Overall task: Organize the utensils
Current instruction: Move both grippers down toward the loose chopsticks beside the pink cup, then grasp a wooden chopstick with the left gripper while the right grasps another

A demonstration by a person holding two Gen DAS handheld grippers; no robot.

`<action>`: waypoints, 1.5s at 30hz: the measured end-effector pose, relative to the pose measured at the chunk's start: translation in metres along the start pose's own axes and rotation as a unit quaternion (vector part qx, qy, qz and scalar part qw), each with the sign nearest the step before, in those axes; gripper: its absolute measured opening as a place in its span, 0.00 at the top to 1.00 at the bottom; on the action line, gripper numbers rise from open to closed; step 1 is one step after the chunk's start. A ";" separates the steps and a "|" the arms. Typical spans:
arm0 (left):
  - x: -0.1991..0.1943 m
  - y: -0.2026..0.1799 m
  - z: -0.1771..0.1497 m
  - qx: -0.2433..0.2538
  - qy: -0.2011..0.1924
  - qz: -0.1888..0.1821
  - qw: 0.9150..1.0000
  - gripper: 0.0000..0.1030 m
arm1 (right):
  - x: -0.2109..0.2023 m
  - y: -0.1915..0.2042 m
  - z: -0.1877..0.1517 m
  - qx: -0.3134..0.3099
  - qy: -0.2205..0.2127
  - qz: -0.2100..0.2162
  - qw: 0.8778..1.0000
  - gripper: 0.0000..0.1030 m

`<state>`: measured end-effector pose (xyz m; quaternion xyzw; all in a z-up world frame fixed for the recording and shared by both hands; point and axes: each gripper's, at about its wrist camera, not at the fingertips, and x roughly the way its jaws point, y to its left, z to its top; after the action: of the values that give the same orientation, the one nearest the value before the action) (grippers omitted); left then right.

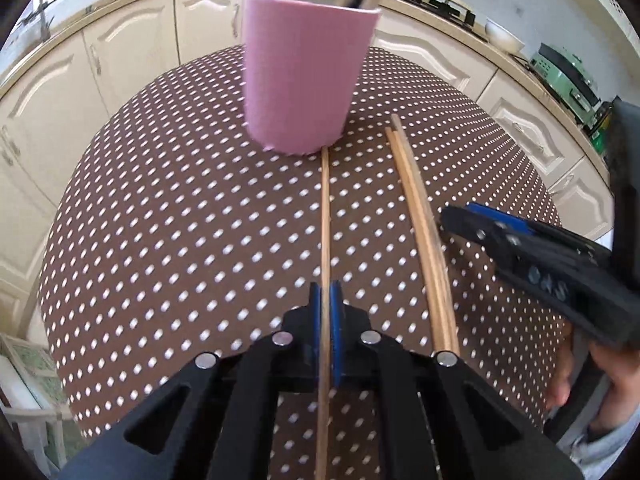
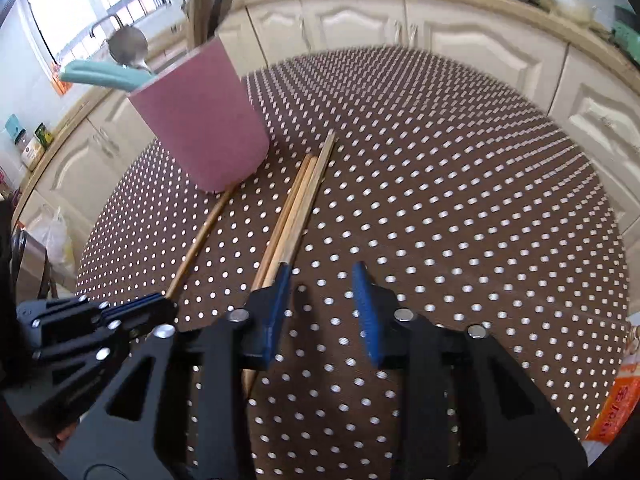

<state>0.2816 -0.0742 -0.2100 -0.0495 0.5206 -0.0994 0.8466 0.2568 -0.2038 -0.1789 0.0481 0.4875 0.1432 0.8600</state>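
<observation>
A pink cup (image 1: 304,80) stands on the brown dotted table (image 1: 180,208) and holds a teal handle, a metal spoon and wooden sticks. My left gripper (image 1: 327,300) is shut on a single wooden chopstick (image 1: 325,208) whose far end reaches the cup's base. Several more chopsticks (image 1: 420,220) lie bundled to its right. My right gripper (image 2: 322,280) is open, its left finger beside the bundle (image 2: 298,200). The cup (image 2: 200,128), the held chopstick (image 2: 200,236) and the left gripper (image 2: 132,308) also show in the right wrist view.
Cream kitchen cabinets (image 1: 120,52) run behind the table. A stove (image 1: 436,0), a white bowl (image 1: 504,36) and a green appliance (image 1: 568,72) sit on the counter. An orange packet (image 2: 612,408) lies at the table's right edge.
</observation>
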 end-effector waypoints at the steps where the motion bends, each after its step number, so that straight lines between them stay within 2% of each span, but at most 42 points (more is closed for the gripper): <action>1: -0.002 0.003 -0.002 -0.005 0.001 0.000 1.000 0.95 | 0.003 0.001 0.002 -0.001 0.007 -0.003 1.000 0.70; 4: -0.006 0.016 -0.007 -0.019 0.000 -0.001 1.000 0.95 | 0.006 0.003 0.006 0.005 0.019 0.005 1.000 0.70; 11: -0.017 0.048 -0.015 -0.037 0.001 -0.014 0.999 0.95 | 0.019 0.021 0.019 -0.012 0.052 -0.022 0.998 0.71; 20: -0.015 0.048 -0.013 -0.035 -0.005 -0.014 0.999 0.95 | 0.030 0.045 0.029 -0.039 0.087 -0.057 0.994 0.71; 24: -0.014 0.048 -0.010 -0.034 -0.005 -0.014 0.999 0.95 | 0.038 0.056 0.032 -0.040 0.103 -0.059 0.992 0.71; 27: -0.012 0.049 -0.005 -0.034 0.000 -0.015 0.999 0.95 | 0.051 0.067 0.037 -0.055 0.117 -0.082 0.988 0.71; 34: -0.005 0.053 0.016 -0.036 0.023 -0.019 0.999 0.95 | 0.076 0.078 0.072 -0.044 0.157 -0.094 0.982 0.71; 38: -0.002 0.053 0.021 -0.028 0.026 -0.019 0.999 0.95 | 0.086 0.078 0.087 -0.043 0.160 -0.090 0.982 0.71; 43: -0.002 0.051 0.022 -0.016 0.027 -0.013 0.999 0.94 | 0.083 0.061 0.091 -0.042 0.142 -0.081 0.986 0.82; 45: -0.003 0.048 0.018 -0.004 0.015 -0.001 1.000 0.94 | 0.078 0.054 0.087 -0.032 0.130 -0.071 0.988 0.88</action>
<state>0.3018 -0.0270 -0.2081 -0.0513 0.5337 -0.0987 0.8383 0.3580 -0.1241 -0.1861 -0.0334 0.5926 0.1027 0.7982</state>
